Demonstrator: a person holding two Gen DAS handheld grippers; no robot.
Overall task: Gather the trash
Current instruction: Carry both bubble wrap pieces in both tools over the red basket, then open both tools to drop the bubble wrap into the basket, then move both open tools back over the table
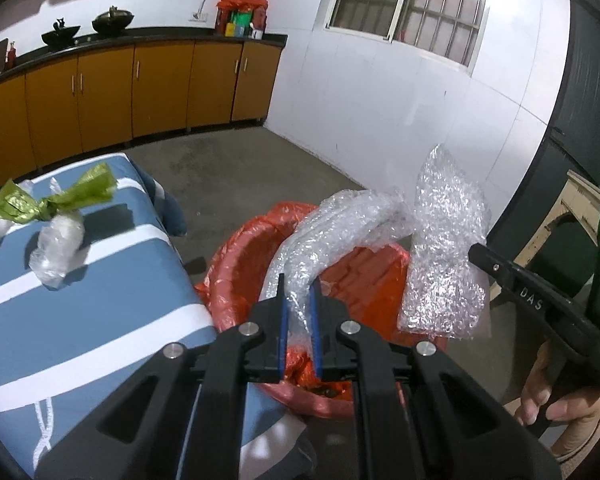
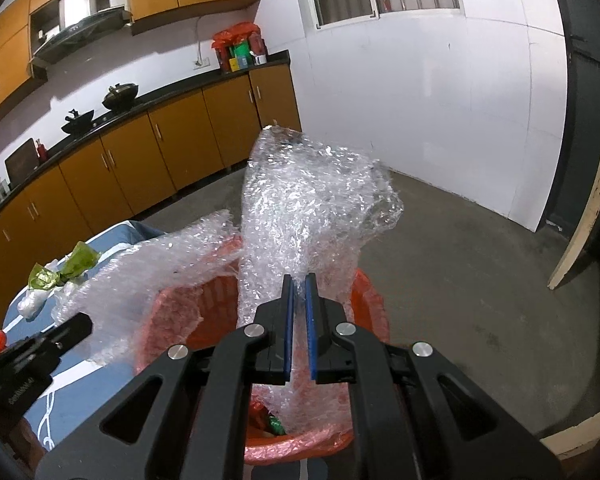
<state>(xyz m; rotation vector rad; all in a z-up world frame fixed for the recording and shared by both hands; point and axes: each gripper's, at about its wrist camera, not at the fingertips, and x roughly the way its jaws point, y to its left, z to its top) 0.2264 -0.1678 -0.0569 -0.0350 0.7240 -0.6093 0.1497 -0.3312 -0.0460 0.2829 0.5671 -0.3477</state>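
The bubble wrap (image 1: pixel 380 240) is one long clear sheet, and I am holding it with both claws right over the red bin (image 1: pixel 240 264). My left gripper (image 1: pixel 299 300) is squeezed tight on one end of the sheet. My right gripper (image 2: pixel 299 304) is squeezed tight on the other end, and that end stands up tall in front of its camera. The middle of the sheet bends across the top of the bin. The bin has a red bag in it, and I can see a little bit of trash down at the bottom.

The bin sits on the gray floor, just beside the table with the blue and white cloth (image 1: pixel 80 300). On that cloth lie a green wrapper (image 1: pixel 56 200) and a clear plastic lump (image 1: pixel 58 248), close together. A hand (image 1: pixel 556 396) is holding the right gripper's handle.
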